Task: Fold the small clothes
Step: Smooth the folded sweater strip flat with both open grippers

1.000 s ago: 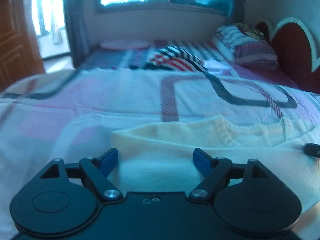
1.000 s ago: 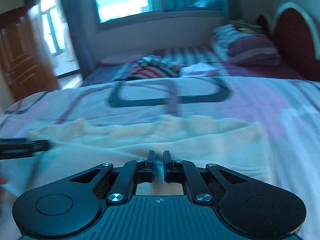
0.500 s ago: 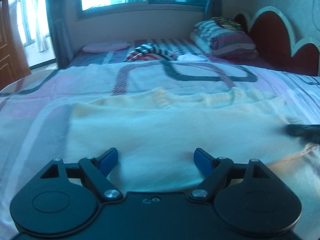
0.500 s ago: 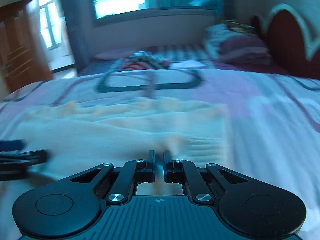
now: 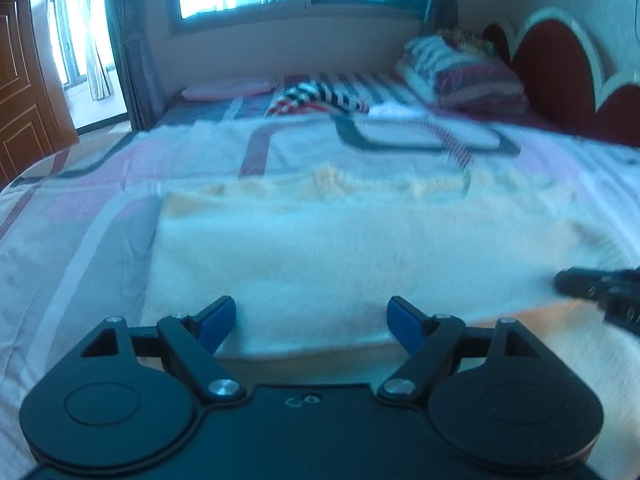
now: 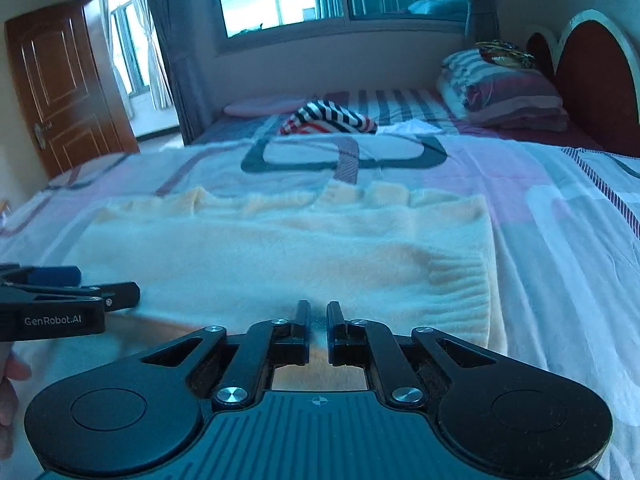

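Note:
A cream knitted sweater (image 5: 352,248) lies flat on the bed, folded into a wide rectangle; it also shows in the right wrist view (image 6: 304,256). My left gripper (image 5: 311,318) is open, with its blue fingertips over the sweater's near edge and nothing between them. My right gripper (image 6: 318,326) has its jaws nearly closed, with a narrow gap, at the sweater's near edge; whether cloth is pinched is hidden. The left gripper (image 6: 72,292) shows at the left of the right wrist view. The right gripper (image 5: 600,288) shows at the right of the left wrist view.
The patterned bedsheet (image 6: 560,216) surrounds the sweater. A striped garment (image 6: 332,118) and folded striped bedding (image 6: 500,92) lie at the far end, next to a red headboard (image 6: 592,80). A wooden door (image 6: 60,88) stands at the left.
Both grippers have drawn back toward the sweater's near edge, and more of the garment now shows. The left stays open and the right stays nearly closed.

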Motion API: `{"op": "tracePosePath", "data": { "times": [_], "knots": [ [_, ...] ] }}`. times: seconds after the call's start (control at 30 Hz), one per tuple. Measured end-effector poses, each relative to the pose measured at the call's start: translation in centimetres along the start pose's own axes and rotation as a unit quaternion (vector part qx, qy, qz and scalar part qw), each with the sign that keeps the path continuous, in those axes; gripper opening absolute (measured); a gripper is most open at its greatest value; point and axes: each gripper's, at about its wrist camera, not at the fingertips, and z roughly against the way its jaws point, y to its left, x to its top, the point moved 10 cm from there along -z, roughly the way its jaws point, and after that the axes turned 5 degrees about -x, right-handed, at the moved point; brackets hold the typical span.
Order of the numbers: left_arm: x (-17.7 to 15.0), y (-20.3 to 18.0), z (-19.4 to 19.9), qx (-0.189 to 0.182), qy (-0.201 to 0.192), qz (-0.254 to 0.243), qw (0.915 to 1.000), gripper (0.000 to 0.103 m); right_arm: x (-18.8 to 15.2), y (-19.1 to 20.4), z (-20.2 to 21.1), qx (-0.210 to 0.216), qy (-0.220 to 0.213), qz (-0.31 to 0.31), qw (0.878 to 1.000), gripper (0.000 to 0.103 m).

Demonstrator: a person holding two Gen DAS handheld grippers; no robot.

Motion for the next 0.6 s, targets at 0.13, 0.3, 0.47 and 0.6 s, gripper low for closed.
{"op": "tracePosePath", "data": {
  "times": [0.13, 0.3, 0.47, 0.6],
  "knots": [
    [-0.3, 1.4, 1.2, 0.016, -0.01, 0.007, 0.9998, 0.081, 0.1, -4.0, 0.4, -0.043, -0.007, -0.039, 0.998, 0.005],
    [-0.6, 2.0, 0.5, 0.027, 0.002, 0.027, 0.9993, 0.083, -0.1, -6.1, 1.1, -0.056, -0.001, -0.046, 0.997, 0.005],
    [-0.7, 1.2, 0.9, 0.032, 0.002, -0.001, 0.9995, 0.082, 0.3, -6.2, 2.3, -0.051, -0.015, -0.049, 0.997, 0.005],
    [-1.1, 1.5, 1.0, 0.027, 0.001, 0.011, 0.9996, 0.083, -0.5, -6.4, 2.0, -0.047, 0.001, -0.043, 0.998, 0.005]
  ]
}}
